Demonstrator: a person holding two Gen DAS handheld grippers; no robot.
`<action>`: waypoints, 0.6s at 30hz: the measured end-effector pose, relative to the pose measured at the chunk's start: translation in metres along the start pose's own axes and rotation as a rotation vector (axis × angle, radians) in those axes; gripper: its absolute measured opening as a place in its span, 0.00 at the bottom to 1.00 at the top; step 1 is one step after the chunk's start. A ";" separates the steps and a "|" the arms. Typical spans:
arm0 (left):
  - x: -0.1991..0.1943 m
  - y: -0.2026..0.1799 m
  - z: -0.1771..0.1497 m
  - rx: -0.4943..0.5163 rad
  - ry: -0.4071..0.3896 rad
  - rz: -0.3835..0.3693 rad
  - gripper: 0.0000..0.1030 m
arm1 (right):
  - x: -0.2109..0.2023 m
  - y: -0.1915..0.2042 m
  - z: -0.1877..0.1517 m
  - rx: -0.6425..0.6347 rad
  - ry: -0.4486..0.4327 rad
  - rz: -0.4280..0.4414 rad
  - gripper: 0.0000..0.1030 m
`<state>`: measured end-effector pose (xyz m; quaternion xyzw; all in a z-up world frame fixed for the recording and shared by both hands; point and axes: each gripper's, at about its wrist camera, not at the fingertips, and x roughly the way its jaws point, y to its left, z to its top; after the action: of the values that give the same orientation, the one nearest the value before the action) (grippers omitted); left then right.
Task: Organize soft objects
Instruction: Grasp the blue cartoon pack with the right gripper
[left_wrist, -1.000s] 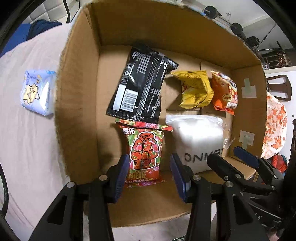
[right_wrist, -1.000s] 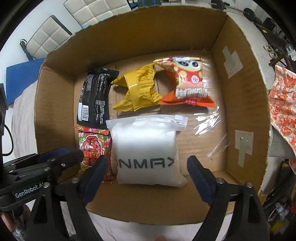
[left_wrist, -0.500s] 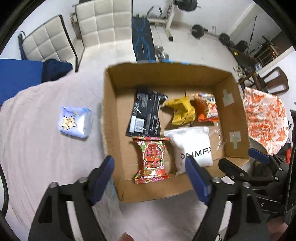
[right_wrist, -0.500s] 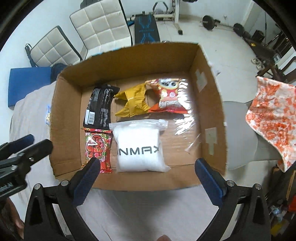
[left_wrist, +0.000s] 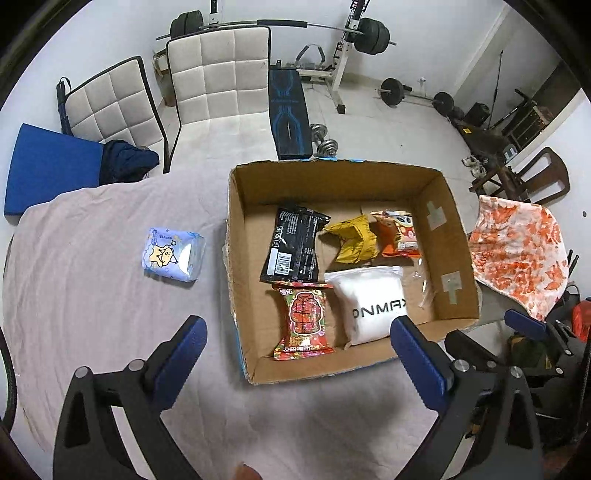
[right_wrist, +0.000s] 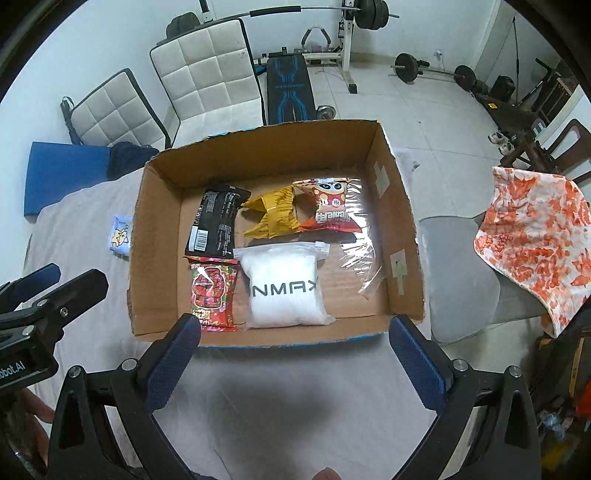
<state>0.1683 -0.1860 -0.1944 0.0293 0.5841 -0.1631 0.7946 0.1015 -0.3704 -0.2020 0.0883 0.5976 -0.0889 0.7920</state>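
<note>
pale blue soft tissue pack (left_wrist: 173, 254) outside cardboard box (left_wrist: 236, 236): light, squashy, grab mid-sides; left gripper (left_wrist: 297, 349) and right gripper (right_wrist: 295, 345) both spread wide, empty.

Home gym room: barbell rack (left_wrist: 347, 40) with weight plates (left_wrist: 373, 35), bench (left_wrist: 288, 110), dumbbell (left_wrist: 325, 146) on tiled floor. Two quilted white chairs (right_wrist: 207, 74), wooden chair (left_wrist: 546, 181), cloth-covered table (left_wrist: 74, 295).

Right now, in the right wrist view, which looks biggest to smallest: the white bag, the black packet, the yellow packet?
1. white bag
2. black packet
3. yellow packet, close to the black one, and crumpled, so unsure.
</note>
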 end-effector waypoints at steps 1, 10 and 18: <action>-0.002 0.000 -0.001 0.001 -0.002 -0.002 0.99 | -0.003 0.001 -0.001 0.002 -0.002 0.000 1.00; -0.027 0.033 -0.008 -0.030 -0.050 -0.016 0.99 | -0.018 0.063 0.005 -0.096 0.005 0.094 1.00; -0.022 0.157 -0.019 -0.197 -0.019 0.061 0.99 | 0.021 0.215 0.038 -0.351 0.053 0.137 1.00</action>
<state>0.1910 -0.0285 -0.2028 -0.0326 0.5884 -0.0807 0.8039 0.1954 -0.1721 -0.2049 -0.0084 0.6172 0.0733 0.7833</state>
